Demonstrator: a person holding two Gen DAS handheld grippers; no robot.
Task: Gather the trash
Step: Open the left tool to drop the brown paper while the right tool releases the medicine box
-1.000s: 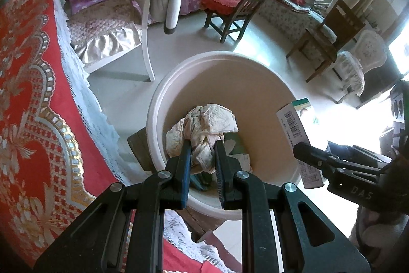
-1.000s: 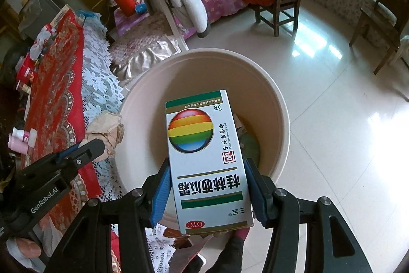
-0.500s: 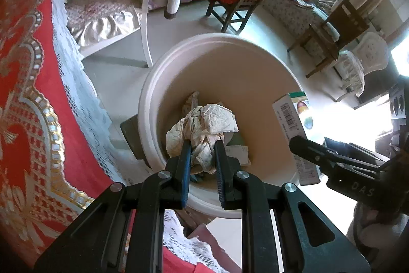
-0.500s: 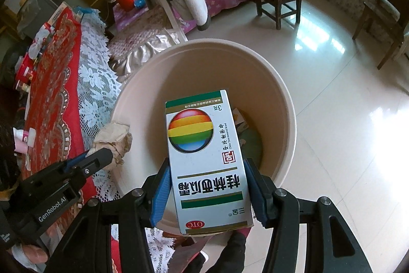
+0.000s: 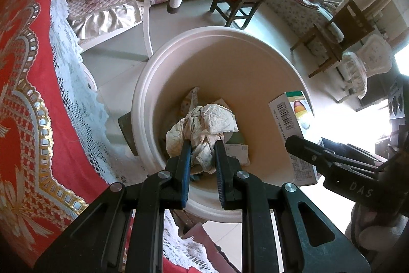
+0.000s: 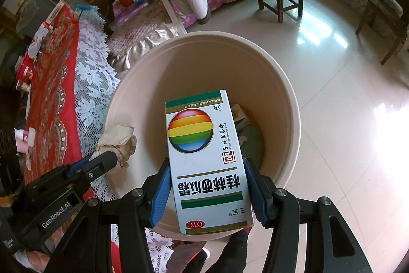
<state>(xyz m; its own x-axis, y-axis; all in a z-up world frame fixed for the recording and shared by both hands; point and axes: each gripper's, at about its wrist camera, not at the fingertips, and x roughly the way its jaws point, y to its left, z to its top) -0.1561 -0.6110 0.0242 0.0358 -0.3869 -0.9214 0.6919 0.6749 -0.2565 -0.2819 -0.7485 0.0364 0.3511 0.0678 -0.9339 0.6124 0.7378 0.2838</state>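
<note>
We are at the deposit step: both pieces of trash are carried and positioned over the bin (image 5: 143, 104), and neither is released yet.

The left gripper (image 5: 202, 145) is clamped on a crumpled paper wad (image 5: 204, 124). In the left wrist view the wad hangs above the bin's interior, over scraps already lying at the bottom. In the right wrist view the same wad (image 6: 117, 137) sits at the bin's left rim, next to the lace edge of the red tablecloth (image 6: 51, 83), so we judge that it is only just inside the opening.

The right gripper (image 6: 207, 183) grasps a medicine box (image 6: 204, 155) by its long sides, its blue pads pressed flat against the carton. The box lies lengthwise over the bin (image 6: 288, 94), its far end well inside the rim and its near end level with the near rim.

The next move calls for opening each set of jaws so the items drop. We advise first carrying the wad toward the bin's centre, since a release at the rim risks a fall onto the floor or cloth. The box should tip forward on release; a slight advance makes this safer.
</note>
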